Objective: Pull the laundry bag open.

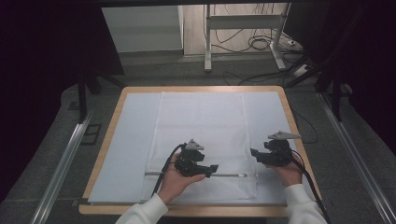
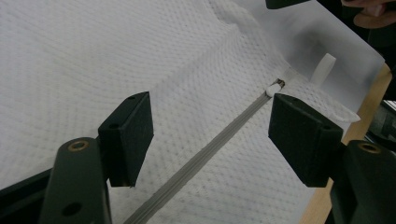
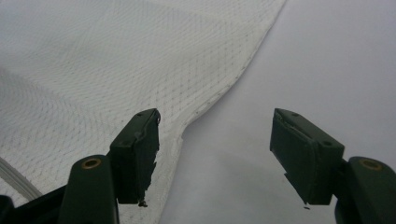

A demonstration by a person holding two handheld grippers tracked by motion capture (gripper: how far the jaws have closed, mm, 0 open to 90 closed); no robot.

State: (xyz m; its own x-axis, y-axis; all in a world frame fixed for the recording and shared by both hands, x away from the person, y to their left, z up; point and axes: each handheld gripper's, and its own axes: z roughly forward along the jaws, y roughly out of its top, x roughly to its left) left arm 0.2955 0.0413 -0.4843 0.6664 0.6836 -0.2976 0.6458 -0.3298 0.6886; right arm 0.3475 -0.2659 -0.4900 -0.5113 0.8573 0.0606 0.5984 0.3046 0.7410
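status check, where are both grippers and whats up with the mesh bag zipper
Left gripper open, straddling the grey zipper. Right gripper open over the mesh bag right edge. Nothing gripped, nothing in the way.

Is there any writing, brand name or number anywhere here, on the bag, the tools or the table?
None can be read.
The white mesh bag shows bare fabric and a grey zipper, with no print.
A small white tab near the zipper's end looks blank; any print on it is too small to tell.
The left gripper and right gripper show plain black parts, no markings.
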